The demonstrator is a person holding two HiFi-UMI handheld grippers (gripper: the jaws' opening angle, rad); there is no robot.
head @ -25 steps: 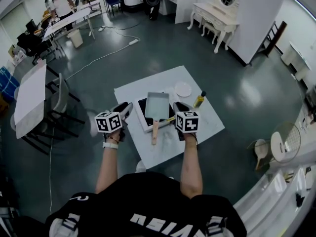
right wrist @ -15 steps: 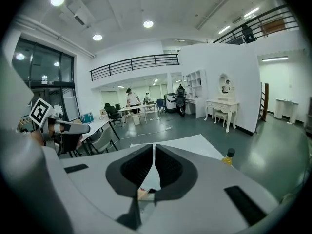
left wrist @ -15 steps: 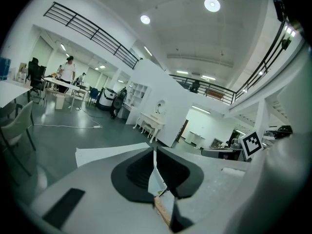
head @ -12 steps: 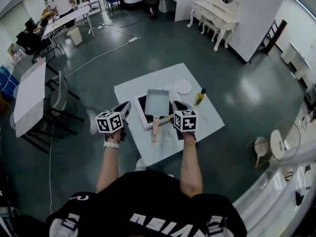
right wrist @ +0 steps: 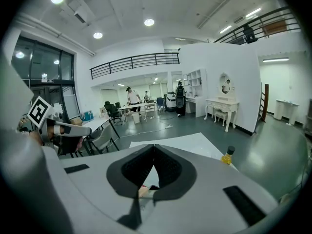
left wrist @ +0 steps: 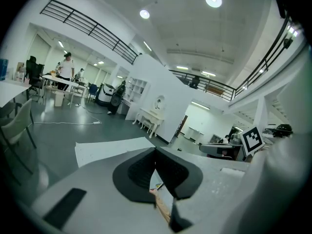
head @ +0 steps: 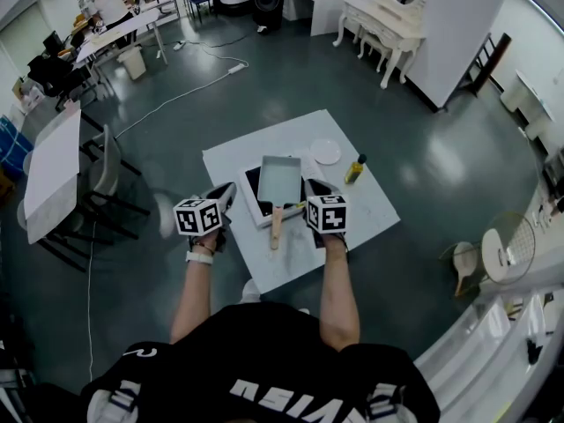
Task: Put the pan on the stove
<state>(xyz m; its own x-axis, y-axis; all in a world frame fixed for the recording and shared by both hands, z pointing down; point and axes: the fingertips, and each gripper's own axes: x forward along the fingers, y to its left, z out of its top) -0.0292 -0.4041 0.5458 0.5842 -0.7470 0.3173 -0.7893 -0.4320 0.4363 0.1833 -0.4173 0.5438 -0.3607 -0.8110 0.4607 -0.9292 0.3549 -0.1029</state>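
The rectangular grey pan [head: 280, 180] lies on the black stove [head: 252, 186] on the white table [head: 300, 258], its wooden handle [head: 276, 227] pointing toward me. My left gripper [head: 226, 193] hovers left of the stove, off the table's left edge. My right gripper [head: 315, 186] hovers just right of the handle. Both have just been closing and now stand shut, pads together, with nothing between them. In the left gripper view the shut jaws [left wrist: 155, 150] hide most of the table. The right gripper view [right wrist: 154, 148] shows the same.
A white plate [head: 326, 152] and a yellow oil bottle [head: 355, 170] stand on the table's far right; the bottle [right wrist: 227, 155] also shows in the right gripper view. Chairs and a long table [head: 53, 170] stand to the left. A cable crosses the floor beyond.
The pan has stayed on the stove and both grippers keep about the same place. The whole scene sits slightly higher in the head view.
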